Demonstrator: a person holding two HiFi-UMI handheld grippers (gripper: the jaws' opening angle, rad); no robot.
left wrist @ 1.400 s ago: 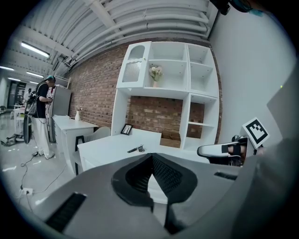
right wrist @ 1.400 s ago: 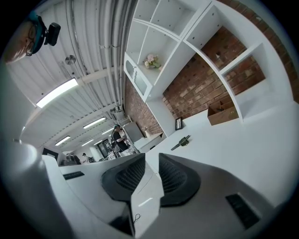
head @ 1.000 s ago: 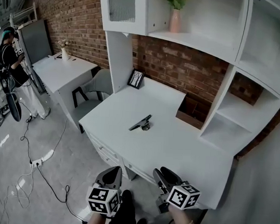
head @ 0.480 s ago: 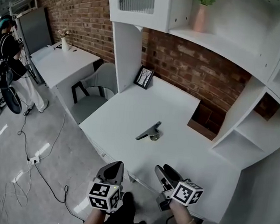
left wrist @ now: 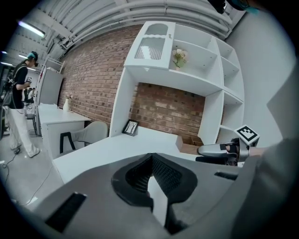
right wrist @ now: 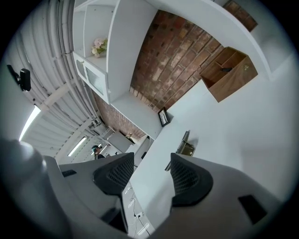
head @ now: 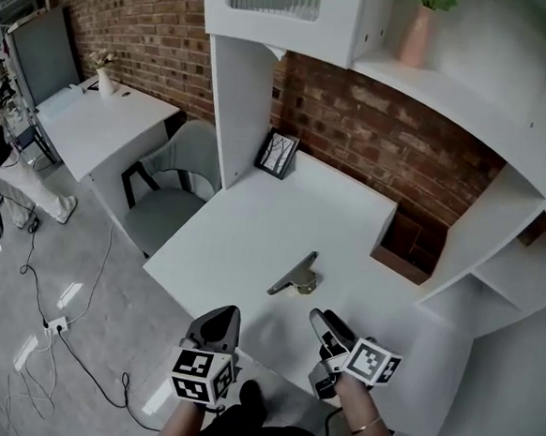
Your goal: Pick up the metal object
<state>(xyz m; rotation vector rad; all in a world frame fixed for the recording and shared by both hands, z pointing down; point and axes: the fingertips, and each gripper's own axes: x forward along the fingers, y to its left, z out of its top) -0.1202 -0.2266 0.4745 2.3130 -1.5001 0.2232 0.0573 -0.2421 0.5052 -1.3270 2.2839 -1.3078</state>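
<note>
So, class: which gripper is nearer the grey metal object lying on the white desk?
Right. The right gripper hovers just short of the grey metal object, slightly to its right; the left gripper is farther back, off to its left.

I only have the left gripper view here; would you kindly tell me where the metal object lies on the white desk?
Observer: The head view shows the grey metal object, a flat bar with a small bracket, lying near the middle of the white desk, just beyond the right tool.
Operator: Thank you. Is that tool ready to take it?
Observer: In the right gripper view its jaws stand wide apart with nothing between them; the object lies past them on the desk.
Operator: And where does my left tool sit?
Observer: The left tool hovers at the desk's near edge, to the left of the right one.
</note>
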